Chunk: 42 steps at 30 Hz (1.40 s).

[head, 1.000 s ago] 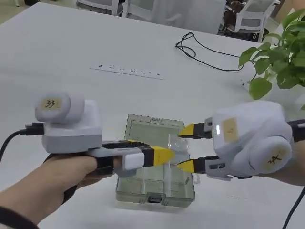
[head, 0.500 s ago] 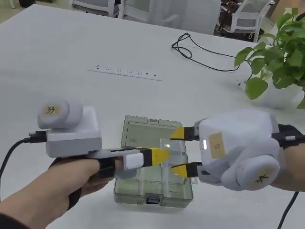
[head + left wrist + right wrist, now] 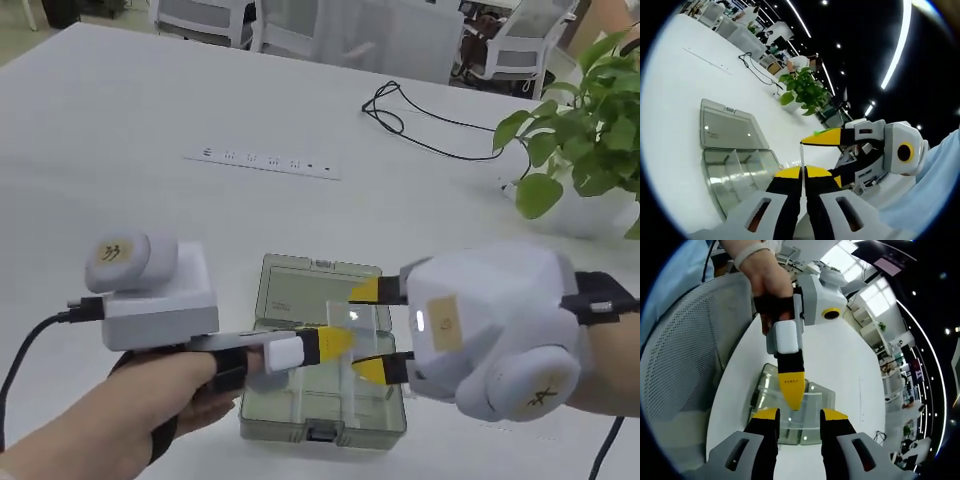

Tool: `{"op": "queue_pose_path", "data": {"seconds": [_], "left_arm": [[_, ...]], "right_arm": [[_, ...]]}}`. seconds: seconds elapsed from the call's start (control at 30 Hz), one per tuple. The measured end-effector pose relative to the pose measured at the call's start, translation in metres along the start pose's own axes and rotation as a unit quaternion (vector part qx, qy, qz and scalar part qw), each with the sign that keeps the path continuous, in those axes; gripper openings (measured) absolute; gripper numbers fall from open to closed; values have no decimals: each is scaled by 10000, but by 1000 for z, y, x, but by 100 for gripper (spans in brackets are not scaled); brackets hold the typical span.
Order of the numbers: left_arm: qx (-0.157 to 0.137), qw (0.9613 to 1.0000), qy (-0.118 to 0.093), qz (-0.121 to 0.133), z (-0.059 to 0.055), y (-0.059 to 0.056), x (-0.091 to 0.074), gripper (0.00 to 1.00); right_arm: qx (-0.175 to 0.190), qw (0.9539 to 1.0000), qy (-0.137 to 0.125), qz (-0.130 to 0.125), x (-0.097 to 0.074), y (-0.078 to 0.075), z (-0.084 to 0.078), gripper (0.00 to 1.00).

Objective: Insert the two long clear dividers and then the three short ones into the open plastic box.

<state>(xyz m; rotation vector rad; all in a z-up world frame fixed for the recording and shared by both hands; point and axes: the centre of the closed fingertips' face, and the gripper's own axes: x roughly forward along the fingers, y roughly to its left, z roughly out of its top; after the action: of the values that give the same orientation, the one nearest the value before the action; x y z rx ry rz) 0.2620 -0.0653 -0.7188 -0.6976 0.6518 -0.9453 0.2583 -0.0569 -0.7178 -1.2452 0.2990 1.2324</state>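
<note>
Moved the right tongs (image 3: pixel 367 330) leftward since a second ago, in over the open plastic box (image 3: pixel 285 415) and close up to the left tongs (image 3: pixel 335 341); left the box where it was.

Looking down on a wide white worktop (image 3: pixel 150 90). Seeing a leafy green plant (image 3: pixel 590 135) at its far right edge. Finding the box near the front, lid (image 3: pixel 300 285) laid open flat on the far side, base nearer, with what seem to be clear partitions (image 3: pixel 735 167) upright inside.

Holding the left tongs level above the base, jaws pressed together on the clear divider (image 3: pixel 352 318), over the box; cannot tell whether its lower edge reaches the base. From the left gripper view, noting that divider as a thin bright line rising from between the yellow tips.

Keeping the right tongs spread wide, one yellow tip on each side of the divider and of the left tongs' nose. Cannot tell whether either tip touches the sheet. Gripping nothing with the right.

Farther back on the worktop, spotting a white power strip (image 3: pixel 265 162) and, beyond it toward the plant, a looped black cable (image 3: pixel 420 125), both well apart from the box.
</note>
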Motion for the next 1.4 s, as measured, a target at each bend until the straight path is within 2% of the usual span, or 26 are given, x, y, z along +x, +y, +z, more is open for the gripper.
{"op": "queue_pose_path", "data": {"seconds": [0.3,0.43,0.47,0.53,0.67,0.8,0.83,0.93,1.0,1.03,1.13,1.2,1.23,1.33,1.37,1.4], "left_arm": [[-129,9999,69,-60,-4,-1,-1,0],[25,9999,102,-28,-5,1,-2,0],[29,9999,117,-30,-6,1,-3,0],[156,9998,124,-29,-6,3,-5,0],[544,9983,223,-66,-6,7,-10,0],[945,9945,411,-161,-10,8,-14,0],[931,9946,425,-156,-11,7,-15,0],[1341,9887,634,-202,-19,6,-19,0],[1407,9874,668,-265,-22,4,-20,0],[1451,9866,677,-297,-23,3,-20,0],[1766,9806,708,-468,-26,-3,-22,0],[2010,9759,654,-548,-25,-7,-22,0],[2188,9713,685,-633,-26,-10,-22,0],[2409,9651,681,-767,-26,-16,-23,0],[2579,9602,690,-821,-26,-18,-23,0],[2656,9579,691,-841,-26,-20,-23,0]], "right_arm": [[-72,10000,-10,51,-1,4,1,33],[-93,9998,-156,77,-2,3,4,38],[-29,9998,-194,71,-3,1,4,45],[353,9988,-342,82,-5,-4,7,50],[987,9933,-578,183,-14,-18,9,49],[1374,9872,-711,401,-21,-26,8,45],[1503,9851,-724,407,-21,-28,7,45],[1768,9786,-834,640,-25,-29,10,41],[1875,9743,-891,871,-26,-25,12,35],[1933,9730,-898,885,-26,-27,12,33],[2075,9661,-920,1231,-26,-21,15,29],[2133,9615,-935,1457,-27,-16,18,25],[2222,9564,-904,1663,-25,-14,14,24],[2190,9537,-815,1892,-24,-8,15,19],[2148,9525,-778,2015,-24,-4,15,18],[2139,9514,-783,2073,-24,-3,16,17]]}}
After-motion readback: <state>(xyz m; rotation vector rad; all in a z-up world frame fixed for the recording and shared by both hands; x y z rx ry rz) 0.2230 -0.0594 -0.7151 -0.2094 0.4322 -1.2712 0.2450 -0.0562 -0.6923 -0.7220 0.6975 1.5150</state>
